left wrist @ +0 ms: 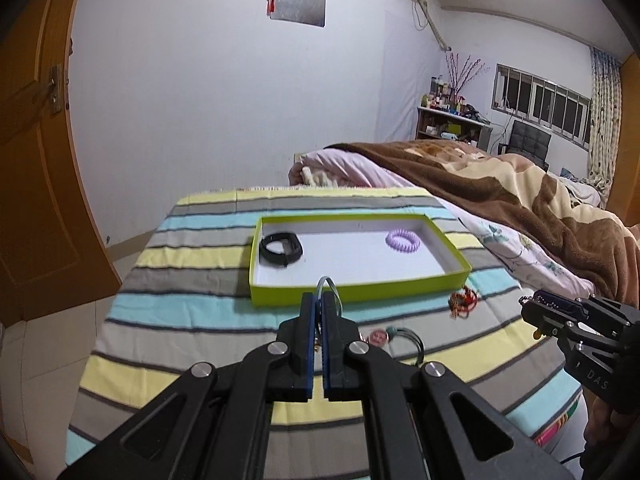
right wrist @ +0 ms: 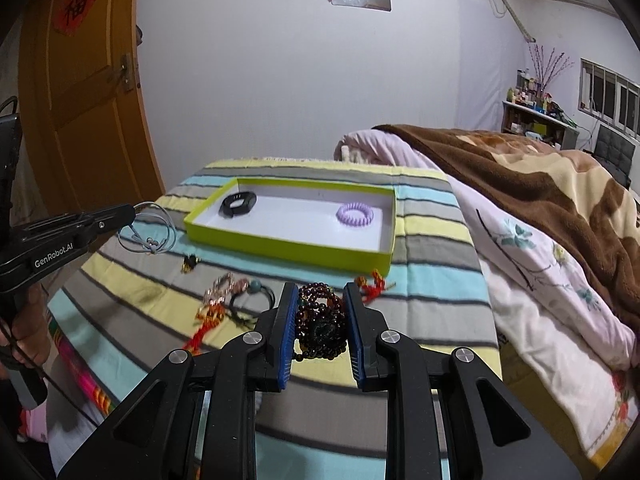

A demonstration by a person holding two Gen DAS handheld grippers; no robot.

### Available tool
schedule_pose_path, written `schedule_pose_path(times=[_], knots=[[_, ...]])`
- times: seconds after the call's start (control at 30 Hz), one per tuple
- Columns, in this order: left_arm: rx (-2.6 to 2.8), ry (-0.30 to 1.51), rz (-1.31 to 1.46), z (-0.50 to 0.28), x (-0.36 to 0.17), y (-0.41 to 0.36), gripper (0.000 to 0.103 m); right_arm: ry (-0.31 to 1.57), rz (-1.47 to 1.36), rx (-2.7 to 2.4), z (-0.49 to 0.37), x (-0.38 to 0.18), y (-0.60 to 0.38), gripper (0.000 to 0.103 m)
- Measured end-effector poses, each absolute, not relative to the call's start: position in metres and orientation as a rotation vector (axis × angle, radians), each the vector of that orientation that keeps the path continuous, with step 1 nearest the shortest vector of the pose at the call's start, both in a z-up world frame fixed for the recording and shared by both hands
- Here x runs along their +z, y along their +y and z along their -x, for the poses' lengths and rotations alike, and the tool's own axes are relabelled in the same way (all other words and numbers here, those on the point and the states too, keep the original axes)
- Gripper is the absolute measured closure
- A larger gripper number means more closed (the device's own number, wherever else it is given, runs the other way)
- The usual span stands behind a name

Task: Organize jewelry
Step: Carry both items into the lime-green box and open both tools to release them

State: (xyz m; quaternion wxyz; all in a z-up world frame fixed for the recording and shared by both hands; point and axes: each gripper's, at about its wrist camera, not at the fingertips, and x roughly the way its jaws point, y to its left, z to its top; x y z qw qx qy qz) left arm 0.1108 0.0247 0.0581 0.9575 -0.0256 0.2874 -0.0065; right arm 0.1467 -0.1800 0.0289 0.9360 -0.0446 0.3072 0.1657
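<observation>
Two grippers work over a striped cloth [left wrist: 168,280] spread on a raised surface beside a bed. The left gripper [left wrist: 319,300] has its jaws pressed together on a pale blue cord bracelet [right wrist: 150,226]; in the right wrist view the cord's loops hang free from the fingertips, above the cloth and just off the near left corner of the green tray [right wrist: 280,246]. The right gripper [right wrist: 320,304] clamps a dark red bead bracelet [right wrist: 320,320], bunched in coils between its blue pads [right wrist: 289,320], and is held above the cloth on the near side of the tray's front wall.

That shallow tray has a white floor. A black band [left wrist: 280,249] lies in its left end, close to the left wall, and a lilac spiral hair tie [left wrist: 403,242] lies toward the right end, short of the right wall. The white floor between the two is bare, as is the strip along the front wall.

Loose pieces crowd the cloth in front of the tray: a red knotted charm [right wrist: 372,284] just off the tray's near right corner, a pink and rose-gold piece [right wrist: 224,290] touching a dark cord with a teal bead [right wrist: 260,294], a red and gold tassel [right wrist: 206,320] below them, and a small black and gold item [right wrist: 190,263] near the hanging cord.

The cloth's right edge runs against the floral quilt [right wrist: 540,280], with a brown blanket [right wrist: 540,168] heaped beyond. Its left edge drops to tiled floor, with a wooden door [right wrist: 80,100] standing farther off.
</observation>
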Motion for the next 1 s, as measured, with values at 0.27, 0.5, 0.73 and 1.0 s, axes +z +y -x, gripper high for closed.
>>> schedule_pose_path(times=[0.27,0.5,0.73,1.0], knots=[[-0.017,0.58,0.059,-0.137,0.06,0.03,0.101,0.623,0.096,0.336,-0.174,0.032,-0.176,0.08],[-0.003,0.58,0.051,-0.165,0.056,0.037,0.101,0.628,0.098,0.33,-0.206,0.03,-0.172,0.08],[0.008,0.597,0.063,-0.193,0.043,0.049,0.101,0.654,0.101,0.324,-0.241,0.019,-0.163,0.08],[0.017,0.649,0.073,-0.219,0.017,0.058,0.101,0.712,0.103,0.309,-0.282,-0.006,-0.16,0.08]])
